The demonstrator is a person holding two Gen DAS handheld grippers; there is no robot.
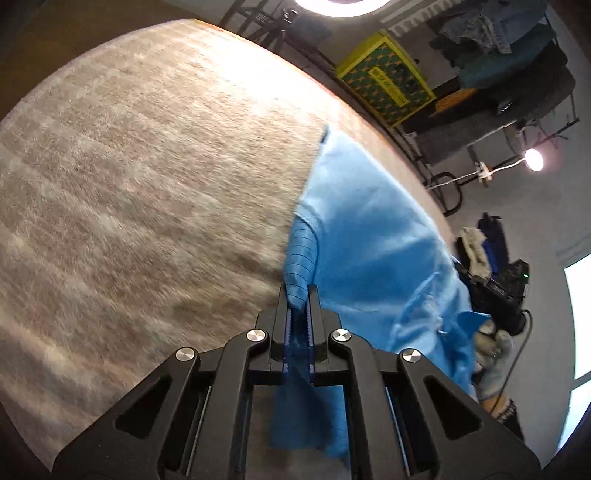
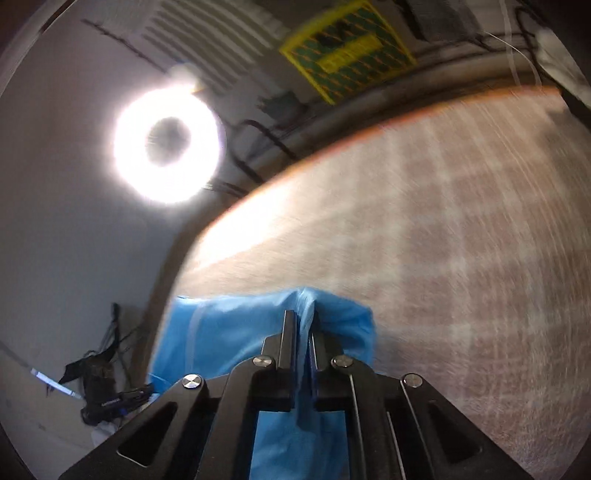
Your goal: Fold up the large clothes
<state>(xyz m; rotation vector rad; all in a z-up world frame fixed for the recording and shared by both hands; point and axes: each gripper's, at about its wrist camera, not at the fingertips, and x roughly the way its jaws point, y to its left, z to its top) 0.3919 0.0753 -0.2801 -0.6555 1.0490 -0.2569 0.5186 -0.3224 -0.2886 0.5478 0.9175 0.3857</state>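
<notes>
1. Left gripper (image 1: pixel 298 295): your jaws are clenched on a fold of the light blue garment (image 1: pixel 369 258), with cloth pinched between the pads and a tail of it hanging below the fingers at 6 o'clock.
2. Right gripper (image 2: pixel 300 321): your jaws are likewise clamped on a gathered edge of the same garment (image 2: pixel 229 332), which spreads from the fingertips toward 9 o'clock.
3. Garment position: in the left wrist view it drapes from the claw toward 2 o'clock, lying partly on the table (image 1: pixel 147 166) and spilling over its edge toward 4 o'clock.
4. Risk: each grip takes only a narrow pinch, so a hard pull could slip the thin fabric free. Judged from the bunched cloth, uneven tension between your two hands may set a crooked crease.
5. Risk: the overhanging part may drag the rest off the table.
6. Surface: a beige checked woven covering; both views are blurred.
7. Room: a ring light (image 2: pixel 166 144) at 10 o'clock in the right wrist view, a yellow patterned box (image 1: pixel 384 81) at 1 o'clock in the left wrist view, a lamp (image 1: pixel 533 159) and piled clothing (image 1: pixel 495 29) beyond.
</notes>
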